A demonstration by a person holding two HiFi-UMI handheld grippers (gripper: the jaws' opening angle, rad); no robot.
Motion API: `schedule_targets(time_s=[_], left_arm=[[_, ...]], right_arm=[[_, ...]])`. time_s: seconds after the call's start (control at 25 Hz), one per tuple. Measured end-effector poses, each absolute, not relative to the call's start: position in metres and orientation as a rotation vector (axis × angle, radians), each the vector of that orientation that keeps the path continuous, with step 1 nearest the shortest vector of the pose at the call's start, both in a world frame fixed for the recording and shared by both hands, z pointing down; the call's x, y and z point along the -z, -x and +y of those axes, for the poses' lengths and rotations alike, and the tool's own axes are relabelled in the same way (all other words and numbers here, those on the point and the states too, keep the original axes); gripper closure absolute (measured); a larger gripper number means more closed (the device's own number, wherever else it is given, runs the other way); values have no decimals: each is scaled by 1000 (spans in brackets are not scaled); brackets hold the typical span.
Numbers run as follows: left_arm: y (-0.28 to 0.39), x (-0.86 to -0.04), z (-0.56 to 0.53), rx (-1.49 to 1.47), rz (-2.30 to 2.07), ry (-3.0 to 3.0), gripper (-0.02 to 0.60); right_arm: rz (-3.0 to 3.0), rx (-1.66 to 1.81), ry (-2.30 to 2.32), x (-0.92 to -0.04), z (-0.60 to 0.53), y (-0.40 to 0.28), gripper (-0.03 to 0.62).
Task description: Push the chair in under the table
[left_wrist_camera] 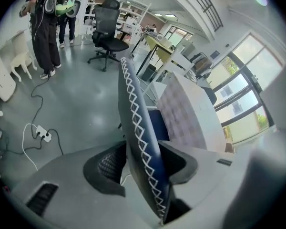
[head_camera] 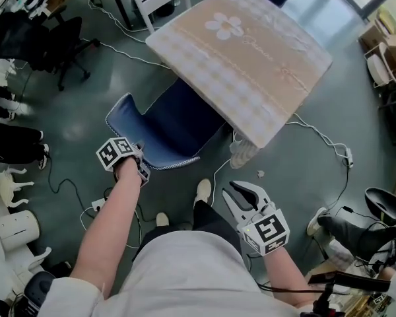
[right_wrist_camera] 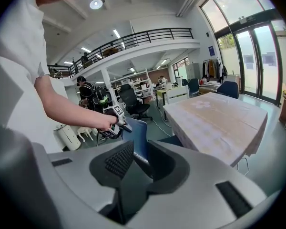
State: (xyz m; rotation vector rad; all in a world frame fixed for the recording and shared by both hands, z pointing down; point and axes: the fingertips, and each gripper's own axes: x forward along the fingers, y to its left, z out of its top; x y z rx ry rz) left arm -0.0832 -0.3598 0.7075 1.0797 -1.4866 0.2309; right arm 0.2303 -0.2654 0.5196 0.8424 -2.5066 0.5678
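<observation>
At the beige-clothed bench's eight o'clock, left gripper fingers straddle the blue padded chair's back (spread, not pinching). Right gripper fingers gape empty.

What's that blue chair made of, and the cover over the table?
Chair: looks like blue leather or imitation leather, and I can't tell which. It is smooth with a dull sheen, and white cross-stitching runs along the backrest's edge. Table cover: woven cloth by the look of it, matt, in a beige check with a printed flower. It hangs softly over the edges.
</observation>
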Motion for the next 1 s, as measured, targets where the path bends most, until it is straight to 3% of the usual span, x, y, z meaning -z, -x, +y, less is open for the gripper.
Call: schedule_targets(time_s=[0.12, 0.52, 0.64, 0.92, 1.0], left_arm=[[91, -696, -358, -263, -1520, -1139, 346], [134, -605, -311, -114, -1508, -1483, 347], [149, -576, -276, -103, -1498, -1613, 386], [165, -515, -174, -83, -1376, -1908, 571], [163, -501, -141, -96, -1316, -2006, 571]], right_arm=[[-2506, -528, -820, -514, -254, -212, 493], [-2513, -394, -828, -492, -210, -147, 493], [-2523, -366, -820, -487, -190, -119, 493], [-2530, -284, -781, -479, -131, -50, 516], [-2528, -271, -785, -477, -111, -35, 528]])
